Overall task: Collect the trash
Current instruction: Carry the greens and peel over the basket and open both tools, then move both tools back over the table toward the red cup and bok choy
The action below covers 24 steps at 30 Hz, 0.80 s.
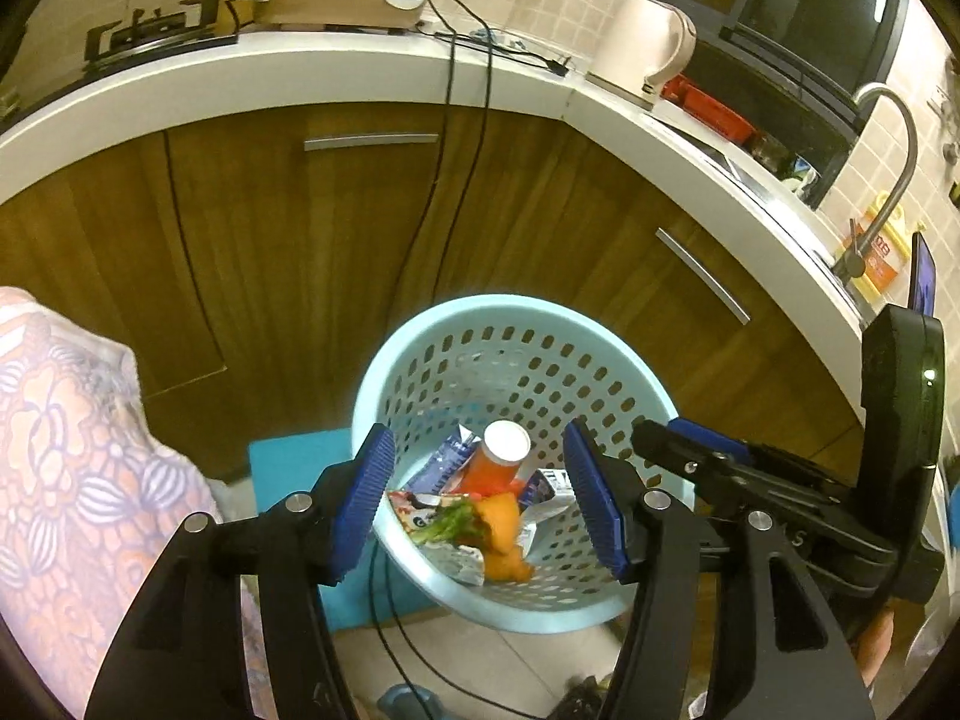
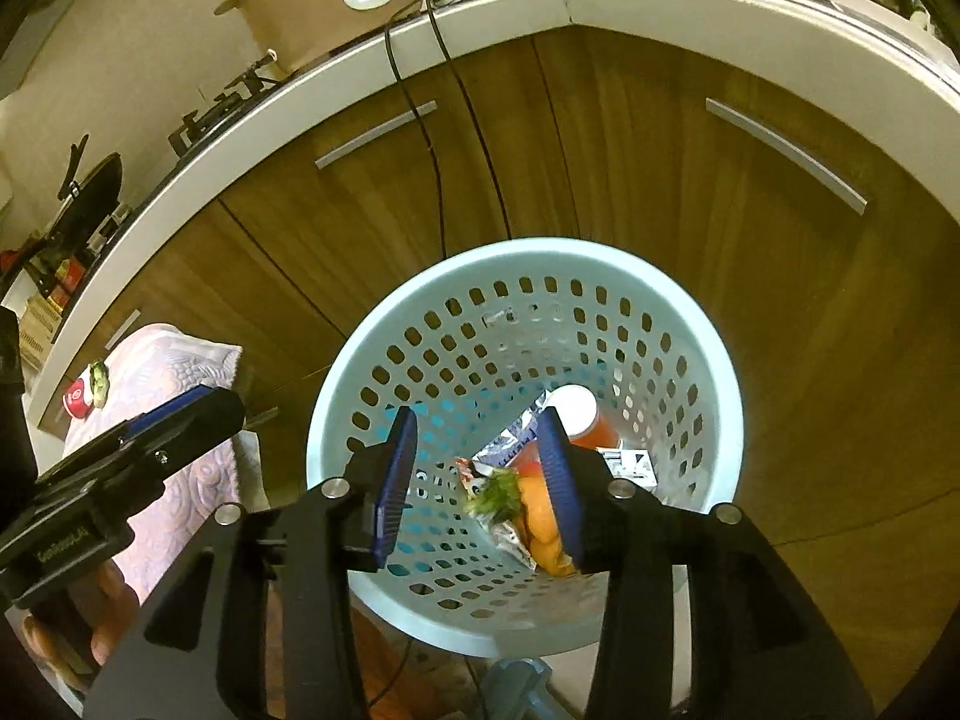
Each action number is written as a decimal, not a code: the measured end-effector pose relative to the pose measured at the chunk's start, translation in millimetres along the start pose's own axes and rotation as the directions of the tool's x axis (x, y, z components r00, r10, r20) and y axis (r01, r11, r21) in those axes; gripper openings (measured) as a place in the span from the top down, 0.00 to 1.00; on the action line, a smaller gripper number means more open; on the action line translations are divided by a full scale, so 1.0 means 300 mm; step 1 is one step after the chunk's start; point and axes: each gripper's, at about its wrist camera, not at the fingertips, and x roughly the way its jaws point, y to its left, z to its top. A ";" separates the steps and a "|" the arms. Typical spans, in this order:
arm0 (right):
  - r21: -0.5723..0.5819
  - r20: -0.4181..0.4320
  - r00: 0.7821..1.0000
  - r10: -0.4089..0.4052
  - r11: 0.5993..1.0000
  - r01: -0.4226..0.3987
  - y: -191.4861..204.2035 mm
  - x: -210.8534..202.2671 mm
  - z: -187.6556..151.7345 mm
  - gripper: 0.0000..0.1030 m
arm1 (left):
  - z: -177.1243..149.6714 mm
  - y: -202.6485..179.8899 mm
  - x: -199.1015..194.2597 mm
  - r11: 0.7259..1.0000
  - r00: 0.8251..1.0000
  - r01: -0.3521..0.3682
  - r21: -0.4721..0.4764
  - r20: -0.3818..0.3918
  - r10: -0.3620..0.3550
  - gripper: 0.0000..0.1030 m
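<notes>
A light blue perforated basket (image 1: 510, 307) (image 2: 540, 247) stands on the floor against the wooden cabinets. Inside lie an orange bottle with a white cap (image 1: 501, 456) (image 2: 576, 407), foil wrappers (image 1: 441, 459) (image 2: 510, 438), orange peel (image 1: 504, 534) (image 2: 540, 531) and a green scrap (image 1: 453, 519) (image 2: 498, 492). My left gripper (image 1: 477, 433) hovers open above the basket's mouth with nothing between its blue pads. My right gripper (image 2: 479, 414) is open over the same basket, also empty. Each gripper shows at the edge of the other's view: the right gripper (image 1: 690, 450), the left gripper (image 2: 180, 414).
Black cables (image 1: 444, 180) hang from the white countertop (image 1: 300, 78) down the cabinet doors (image 2: 720, 210) behind the basket. A patterned pink cloth (image 1: 72, 450) (image 2: 180, 360) lies to the left, with a red-and-white lid (image 2: 75, 405) and a green bit (image 2: 99, 384) on it. A kettle (image 1: 648, 42) and faucet (image 1: 888, 168) sit on the counter.
</notes>
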 end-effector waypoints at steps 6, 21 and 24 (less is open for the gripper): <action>-0.052 0.030 1.000 0.003 0.999 -0.002 0.058 -0.038 0.003 0.61 | -0.005 0.008 -0.060 1.000 0.999 0.000 0.003 0.041 0.000 0.44; -0.227 0.086 0.995 0.058 0.973 -0.037 0.314 -0.122 -0.024 0.53 | -0.049 0.142 -0.291 0.996 0.987 0.011 -0.088 0.160 0.004 0.44; -0.261 0.089 0.993 0.074 0.964 -0.049 0.376 -0.130 -0.028 0.52 | -0.059 0.183 -0.358 0.994 0.980 0.002 -0.107 0.197 0.019 0.44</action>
